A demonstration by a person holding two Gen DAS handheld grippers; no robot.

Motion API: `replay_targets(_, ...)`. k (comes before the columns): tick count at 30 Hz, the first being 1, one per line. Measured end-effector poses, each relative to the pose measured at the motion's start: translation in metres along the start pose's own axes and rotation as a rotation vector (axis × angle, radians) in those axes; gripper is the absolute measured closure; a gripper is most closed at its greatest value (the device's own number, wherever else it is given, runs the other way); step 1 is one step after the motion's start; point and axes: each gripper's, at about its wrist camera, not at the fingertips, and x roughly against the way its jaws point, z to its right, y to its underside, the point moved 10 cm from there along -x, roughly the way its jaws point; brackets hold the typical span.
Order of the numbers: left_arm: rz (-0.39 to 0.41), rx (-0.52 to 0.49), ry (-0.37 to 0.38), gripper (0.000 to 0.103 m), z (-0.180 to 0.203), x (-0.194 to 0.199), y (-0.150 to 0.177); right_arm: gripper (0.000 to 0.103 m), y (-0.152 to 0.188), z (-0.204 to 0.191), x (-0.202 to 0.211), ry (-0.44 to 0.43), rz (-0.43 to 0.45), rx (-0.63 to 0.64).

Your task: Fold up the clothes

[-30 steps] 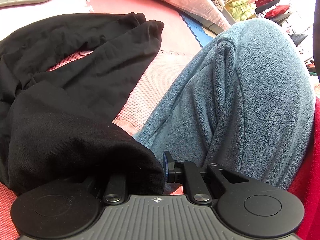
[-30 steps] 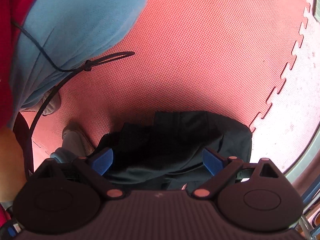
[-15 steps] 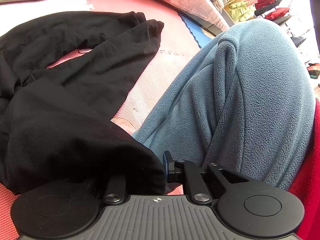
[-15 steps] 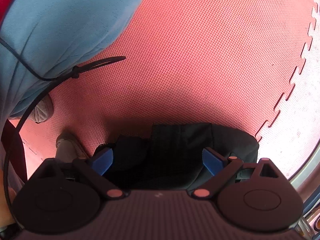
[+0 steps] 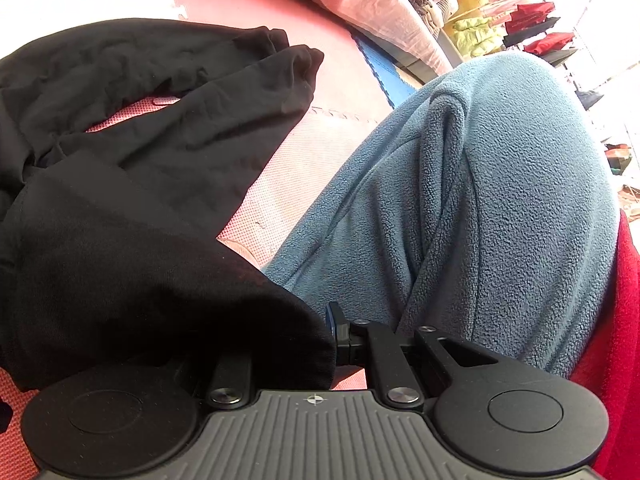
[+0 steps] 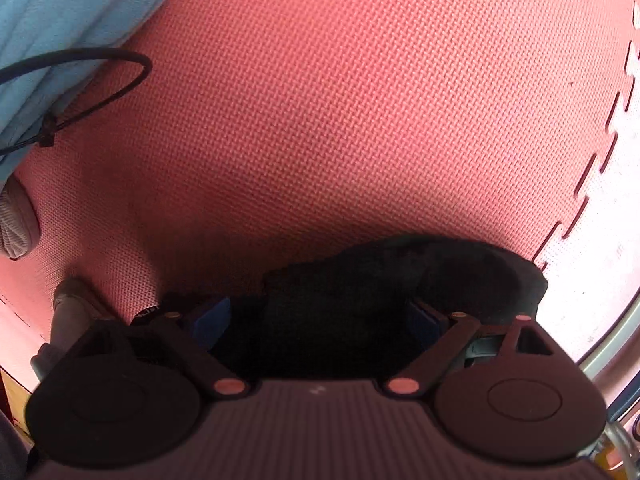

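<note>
Since the earlier frames the right claw (image 6: 320, 316) has sunk closer to the pink foam mat (image 6: 340, 120), its blue pads still spread wide with the black garment (image 6: 400, 280) bunched between them; the left claw (image 5: 316, 344) has barely shifted and stays pinched on a fold of the same black garment (image 5: 140, 184), whose legs trail across the puzzle-edged mat (image 5: 320, 128); a blue fleece trouser leg (image 5: 480, 200) crowds the right; beyond lie a pink-covered bed (image 5: 372, 4) and shelves of folded clothes (image 5: 532, 28).
</note>
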Motion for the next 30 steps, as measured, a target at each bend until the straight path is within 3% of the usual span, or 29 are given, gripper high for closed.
replay_targets(2,-0.002,-0.001,-0.003,0.087,-0.001,0.001,-0.001,0.044,0.002,0.001,-0.004,-0.013,-0.008,-0.012)
replay_targets(4,-0.003,-0.005,-0.007,0.087,-0.001,0.001,-0.001,0.054,0.004,0.001,-0.008,-0.026,-0.015,-0.024)
replay_targets(7,0.004,-0.005,-0.014,0.087,-0.002,0.003,-0.003,0.061,0.006,0.011,0.004,-0.047,0.020,-0.080)
replay_targets(12,0.035,0.024,-0.022,0.087,-0.009,0.012,-0.008,0.063,0.026,0.050,0.036,-0.121,0.118,-0.298)
replay_targets(17,0.062,0.073,-0.033,0.087,-0.020,0.019,-0.012,0.063,0.070,0.095,0.070,-0.153,0.247,-0.555)
replay_targets(21,0.074,0.089,-0.045,0.087,-0.025,0.021,-0.016,0.063,0.101,0.114,0.095,-0.153,0.329,-0.688)
replay_targets(30,0.144,0.140,-0.095,0.087,-0.043,0.043,-0.029,0.064,0.148,0.148,0.153,-0.067,0.467,-0.864)
